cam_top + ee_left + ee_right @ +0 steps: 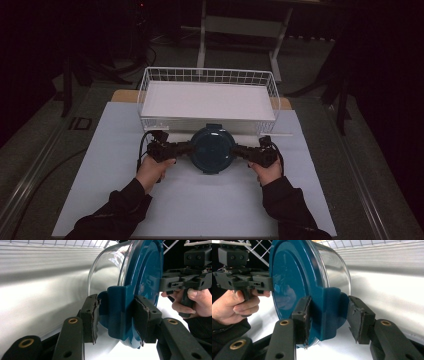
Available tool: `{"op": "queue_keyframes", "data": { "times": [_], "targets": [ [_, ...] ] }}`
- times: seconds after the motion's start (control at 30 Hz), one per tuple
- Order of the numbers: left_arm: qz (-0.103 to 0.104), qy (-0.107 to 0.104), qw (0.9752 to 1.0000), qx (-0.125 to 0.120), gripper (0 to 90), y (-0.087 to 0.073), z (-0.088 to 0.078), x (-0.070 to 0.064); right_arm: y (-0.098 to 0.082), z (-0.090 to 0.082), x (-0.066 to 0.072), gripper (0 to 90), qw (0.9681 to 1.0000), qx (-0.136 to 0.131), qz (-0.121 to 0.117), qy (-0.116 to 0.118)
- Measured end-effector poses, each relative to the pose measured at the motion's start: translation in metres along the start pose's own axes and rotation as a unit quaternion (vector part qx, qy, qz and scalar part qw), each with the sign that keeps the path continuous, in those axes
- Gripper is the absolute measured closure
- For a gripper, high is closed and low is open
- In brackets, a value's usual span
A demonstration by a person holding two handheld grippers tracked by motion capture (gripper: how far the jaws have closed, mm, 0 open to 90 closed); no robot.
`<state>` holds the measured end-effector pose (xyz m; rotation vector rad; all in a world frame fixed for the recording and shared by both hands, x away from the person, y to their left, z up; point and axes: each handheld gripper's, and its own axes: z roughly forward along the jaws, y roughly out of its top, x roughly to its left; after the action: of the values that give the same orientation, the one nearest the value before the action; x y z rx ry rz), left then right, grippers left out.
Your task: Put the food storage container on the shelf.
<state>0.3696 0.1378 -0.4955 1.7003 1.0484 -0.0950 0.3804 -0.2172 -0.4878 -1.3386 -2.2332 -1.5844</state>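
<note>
A round clear glass container with a dark teal lid (213,148) is just in front of the wire basket, at the middle of the white mat. My left gripper (186,148) meets it from the left and my right gripper (241,150) from the right. In the left gripper view my left gripper (117,317) is shut on a teal side tab of the lid (120,310), with the glass bowl (105,270) beyond. The right gripper view shows my right gripper (329,320) shut on the opposite tab (332,312). I cannot tell whether the container rests on the mat.
A white wire basket (207,70) with a white floor stands right behind the container, its front wall close to the lid. The white mat (200,205) covers the table toward the person. A white desk frame (240,25) stands on the dark floor farther back.
</note>
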Motion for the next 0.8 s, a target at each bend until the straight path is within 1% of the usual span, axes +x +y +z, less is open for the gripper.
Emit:
{"op": "queue_keyframes", "data": {
  "times": [0.07,0.1,0.2,0.23,0.27,0.3,0.33,0.37,0.47,0.57,0.6,0.67,0.7,0.77,0.8],
  "targets": [
    [-0.012,-0.001,0.9999,-0.007,56.5,0.0,0.003,0.004,0.003,0.002,-0.001,55.0,1.0,-0.001,0.0,-0.004],
    [-0.01,-0.002,0.9999,-0.013,56.5,-0.001,0.004,0.005,0.004,0.003,-0.002,55.0,0.9999,-0.003,-0.003,-0.009],
    [-0.01,0.0,0.9998,-0.017,56.4,0.0,0.009,0.008,0.008,0.003,-0.005,54.9,0.9999,-0.007,-0.003,-0.015],
    [-0.012,-0.002,0.9998,-0.016,56.4,0.001,0.01,0.009,0.008,0.004,-0.006,54.9,0.9998,-0.01,-0.003,-0.016],
    [-0.01,0.001,0.9998,-0.018,56.4,0.001,0.011,0.01,0.009,0.004,-0.008,54.9,0.9998,-0.011,-0.003,-0.015],
    [-0.013,-0.003,0.9998,-0.018,56.3,0.001,0.012,0.011,0.009,0.005,-0.008,54.9,0.9998,-0.012,-0.003,-0.017],
    [-0.009,0.0,0.9998,-0.018,56.3,0.001,0.012,0.014,0.009,0.006,-0.009,54.9,0.9998,-0.011,-0.002,-0.018],
    [-0.016,0.001,0.9997,-0.02,56.3,-0.001,0.013,0.014,0.009,0.007,-0.009,54.8,0.9997,-0.012,-0.003,-0.02],
    [-0.019,-0.005,0.9996,-0.021,56.1,-0.003,0.014,0.018,0.008,0.009,-0.011,54.9,0.9998,-0.008,0.002,-0.02],
    [-0.024,-0.006,0.9994,-0.024,56.1,-0.002,0.015,0.019,0.008,0.01,-0.012,54.8,0.9997,-0.011,0.008,-0.018],
    [-0.026,-0.008,0.9993,-0.024,56.1,-0.002,0.015,0.019,0.009,0.01,-0.012,54.8,0.9997,-0.015,0.004,-0.019],
    [-0.032,-0.013,0.9991,-0.025,56.0,-0.002,0.015,0.021,0.009,0.01,-0.012,54.6,0.9997,-0.015,0.01,-0.018],
    [-0.031,-0.012,0.9991,-0.026,55.9,-0.002,0.015,0.022,0.01,0.011,-0.012,54.5,0.9996,-0.018,0.01,-0.019],
    [-0.032,-0.011,0.999,-0.03,55.7,-0.002,0.016,0.022,0.01,0.012,-0.013,53.8,0.9995,-0.02,0.008,-0.024],
    [-0.04,-0.01,0.9987,-0.028,55.5,-0.002,0.016,0.022,0.009,0.013,-0.015,53.4,0.9994,-0.019,0.007,-0.029]
  ]
}}
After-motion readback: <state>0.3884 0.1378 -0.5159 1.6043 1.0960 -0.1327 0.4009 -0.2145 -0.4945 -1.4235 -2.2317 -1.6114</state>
